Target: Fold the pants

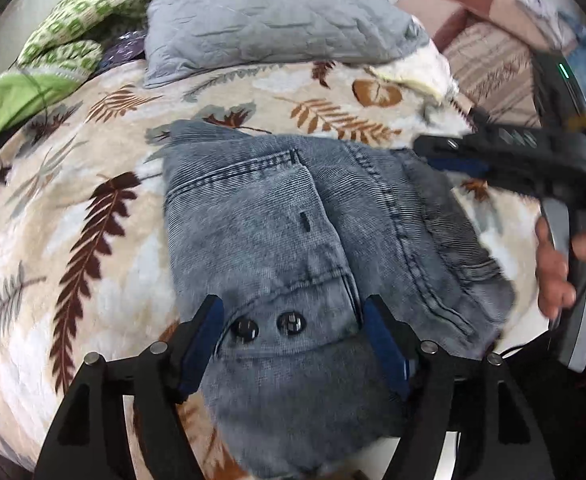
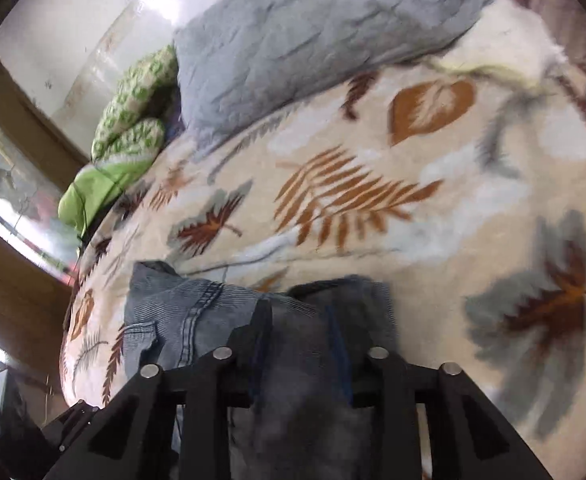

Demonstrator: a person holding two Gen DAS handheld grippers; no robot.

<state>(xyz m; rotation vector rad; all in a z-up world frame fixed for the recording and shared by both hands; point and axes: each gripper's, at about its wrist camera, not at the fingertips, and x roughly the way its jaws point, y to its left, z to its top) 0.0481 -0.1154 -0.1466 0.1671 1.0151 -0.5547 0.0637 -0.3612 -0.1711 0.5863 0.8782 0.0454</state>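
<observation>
Left hand-held gripper (image 1: 291, 326): black frame, blue pads; jaws are set wide apart, one on either side of the waistband of the pants (image 1: 293, 216). Nothing is clamped; the cloth is merely straddled, and two dark buttons (image 1: 267, 326) are seen between the fingers.

Right hand-held gripper (image 2: 299, 328): seen in its own view with denim bunched between its blue-padded fingers, the jaws drawn in close on the fabric. The view is blurred by motion, so the exact grip is not clearly resolved, but cloth is held. In the left wrist view the same gripper (image 1: 449, 156) is seen at the far right edge of the pants, with the person's hand (image 1: 557, 268) wrapped on its handle.

Pants: grey-blue washed denim, laid in a partly folded heap at the middle of the bed, waistband nearest the left gripper, seams and a pocket edge shown on top.

Blanket (image 1: 93, 208): cream fleece printed with brown, rust and grey leaves; spread over the bed beneath the pants.

Grey quilt (image 1: 269, 12): crumpled, laid at the far end of the bed, beyond the pants.

Green patterned bedding (image 1: 69, 36): piled beside the grey quilt, at the far left.

Striped sofa (image 1: 489, 60): brown and pink, partly seen beyond the bed at the upper right, blurred.
</observation>
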